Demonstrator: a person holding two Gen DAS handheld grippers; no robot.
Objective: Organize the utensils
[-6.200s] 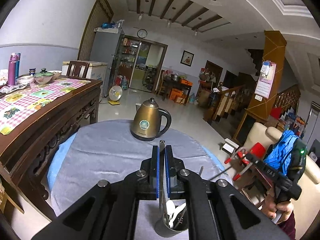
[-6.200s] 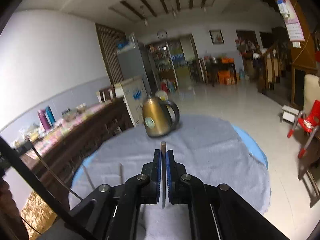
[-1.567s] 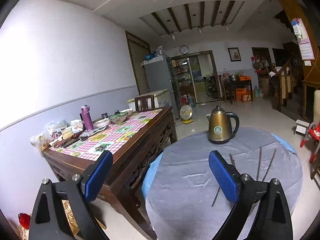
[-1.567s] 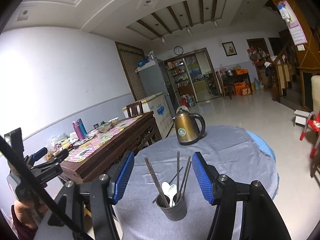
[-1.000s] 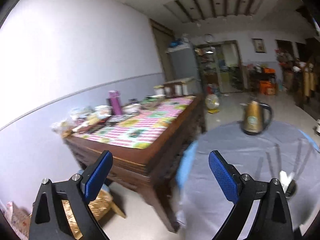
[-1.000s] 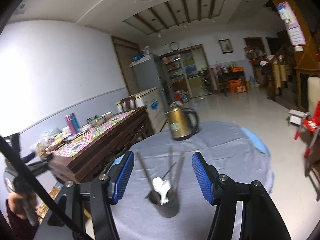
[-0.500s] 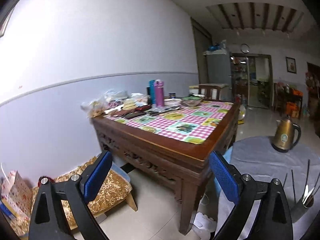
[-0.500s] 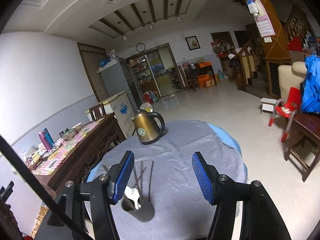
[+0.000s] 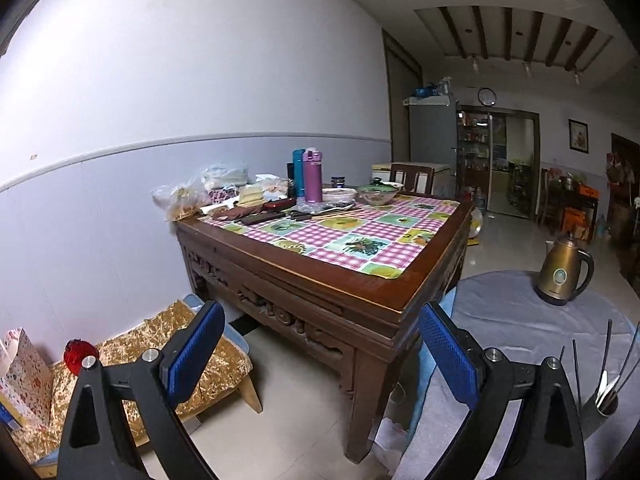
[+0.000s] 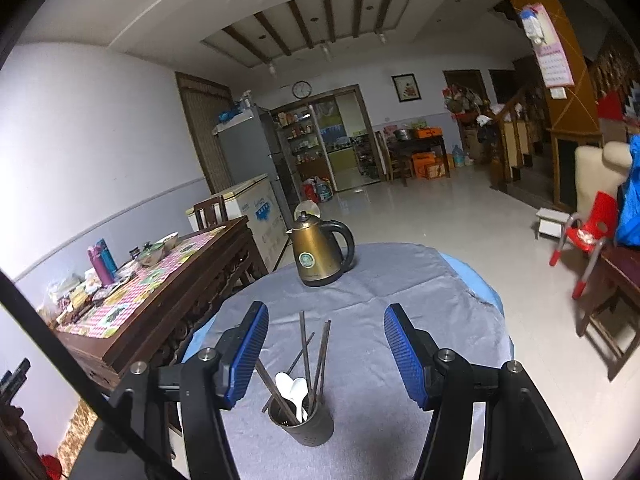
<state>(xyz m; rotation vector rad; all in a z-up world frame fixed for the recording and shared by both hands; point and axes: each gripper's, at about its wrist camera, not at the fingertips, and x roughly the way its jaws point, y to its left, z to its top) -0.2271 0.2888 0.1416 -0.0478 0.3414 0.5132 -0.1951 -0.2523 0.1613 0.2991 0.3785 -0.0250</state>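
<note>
Utensils [image 10: 305, 368] now all upright in holder [image 10: 301, 420] on grey round table [image 10: 372, 296], none left on cloth. Left gripper [image 9: 320, 354], jaws apart and empty, swung away toward wooden table [image 9: 360, 276]. Right gripper [image 10: 326, 354], jaws apart, empty, above holder. Kettle [image 10: 318, 252] behind. Sorting apparently complete.

Matt grey cloth [image 10: 372, 300], glossy brass-toned metal kettle [image 10: 320, 254], carved dark wood table [image 9: 328, 292]

The left gripper [image 9: 320, 344] stands wide apart with nothing between its blue pads, facing a wooden table [image 9: 360, 280]; a utensil holder [image 9: 600, 404] sits far right.
</note>
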